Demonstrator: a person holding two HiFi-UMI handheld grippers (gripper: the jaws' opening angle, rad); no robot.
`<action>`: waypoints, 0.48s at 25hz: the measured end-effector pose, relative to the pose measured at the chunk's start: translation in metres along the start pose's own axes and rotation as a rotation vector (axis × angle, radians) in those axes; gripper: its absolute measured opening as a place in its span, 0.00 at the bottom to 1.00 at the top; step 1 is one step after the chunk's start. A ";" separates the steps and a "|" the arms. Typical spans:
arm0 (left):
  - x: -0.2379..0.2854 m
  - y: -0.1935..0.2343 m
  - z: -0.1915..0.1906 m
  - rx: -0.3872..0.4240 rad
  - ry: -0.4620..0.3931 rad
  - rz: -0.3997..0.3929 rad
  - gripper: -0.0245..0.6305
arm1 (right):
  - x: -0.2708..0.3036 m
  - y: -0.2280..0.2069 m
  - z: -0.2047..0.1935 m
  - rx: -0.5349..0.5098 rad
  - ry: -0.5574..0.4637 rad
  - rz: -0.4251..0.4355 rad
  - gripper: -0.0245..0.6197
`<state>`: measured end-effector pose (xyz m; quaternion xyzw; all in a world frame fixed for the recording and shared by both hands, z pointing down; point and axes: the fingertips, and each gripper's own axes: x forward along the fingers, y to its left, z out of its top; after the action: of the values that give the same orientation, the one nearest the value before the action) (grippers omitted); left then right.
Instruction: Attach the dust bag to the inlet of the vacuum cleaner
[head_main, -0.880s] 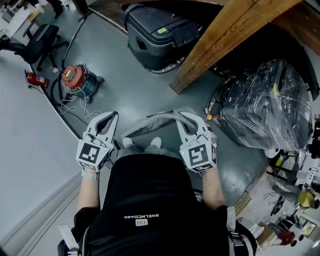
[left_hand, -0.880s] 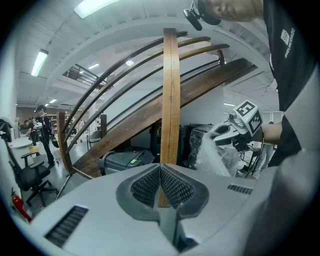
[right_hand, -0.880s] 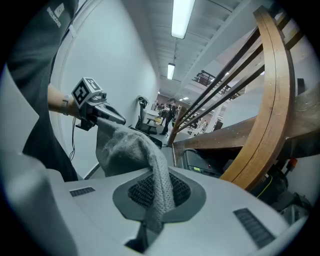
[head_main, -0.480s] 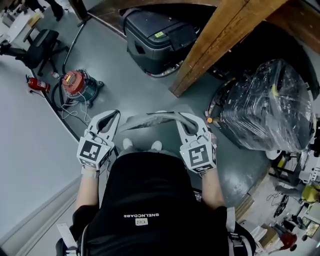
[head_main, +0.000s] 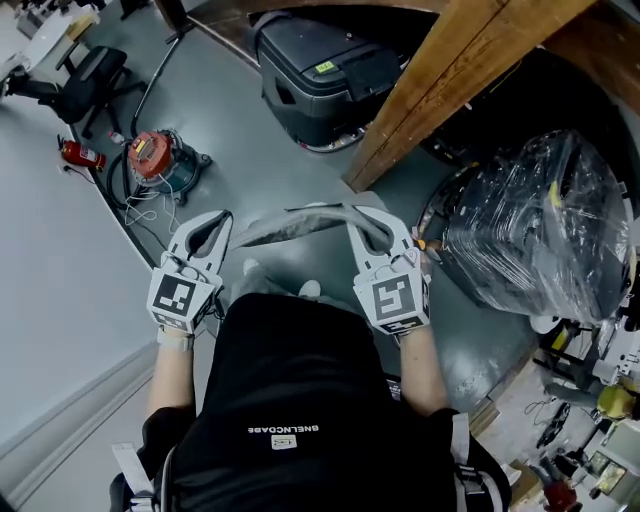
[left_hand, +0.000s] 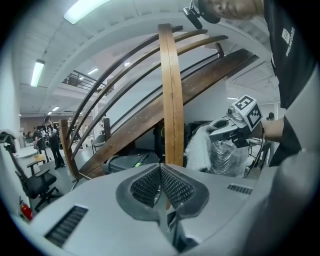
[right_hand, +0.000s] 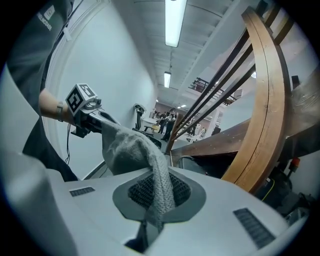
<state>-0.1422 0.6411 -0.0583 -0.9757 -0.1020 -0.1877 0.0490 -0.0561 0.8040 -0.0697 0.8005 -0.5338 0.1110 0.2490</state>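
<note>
Grey workshop flooring (head_main: 260, 150) is spreading beneath a slanted wooden beam (head_main: 450, 70), the red-topped vacuum cleaner (head_main: 150, 158) sitting well apart at left. The right gripper (head_main: 362, 215) is clamping the grey dust bag (head_main: 300, 218), which is stretching toward the left gripper (head_main: 212, 222), whose jaws are meeting pad to pad.

Dust bag (head_main: 290, 222) in R gripper (head_main: 357, 213) jaws, reaching left toward L gripper (head_main: 224, 216), vac (head_main: 152, 160) far left, wrapped bundle (head_main: 530, 235) right
</note>
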 end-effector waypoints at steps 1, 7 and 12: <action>0.002 0.003 0.000 -0.004 0.000 0.006 0.06 | 0.004 -0.002 0.001 -0.002 0.000 0.005 0.09; 0.025 0.040 -0.004 -0.032 0.003 0.004 0.06 | 0.041 -0.008 0.009 -0.009 0.023 0.045 0.09; 0.049 0.100 -0.007 -0.043 -0.005 -0.034 0.06 | 0.092 -0.008 0.020 -0.015 0.068 0.054 0.09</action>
<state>-0.0784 0.5521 -0.0393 -0.9751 -0.1145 -0.1881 0.0247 -0.0136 0.7227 -0.0485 0.7796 -0.5472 0.1410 0.2701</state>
